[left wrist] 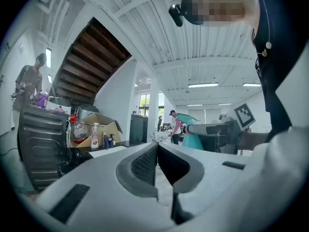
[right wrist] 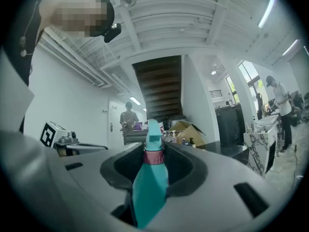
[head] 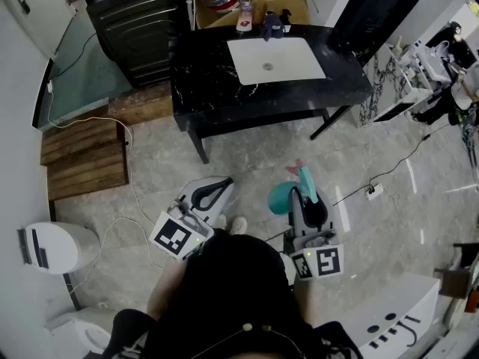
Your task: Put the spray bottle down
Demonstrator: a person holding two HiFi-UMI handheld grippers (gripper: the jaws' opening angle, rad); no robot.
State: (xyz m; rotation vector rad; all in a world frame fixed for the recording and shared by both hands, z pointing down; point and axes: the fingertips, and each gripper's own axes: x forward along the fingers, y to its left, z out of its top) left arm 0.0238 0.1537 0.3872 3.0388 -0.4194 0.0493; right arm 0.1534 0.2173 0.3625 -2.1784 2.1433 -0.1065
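Observation:
A teal spray bottle with a pink collar is clamped upright in my right gripper, held level above the floor, well short of the black table. In the right gripper view the spray bottle fills the gap between the dark pads of the right gripper, its nozzle pointing away from me. My left gripper hangs beside it to the left, shut with nothing in it. The left gripper shows its pads pressed together, and the spray bottle appears off to its right.
A white sink basin is set into the table top, with a soap bottle and a cardboard box behind it. Wooden pallets lie left, a white bin near left, and a power strip with cables on the floor.

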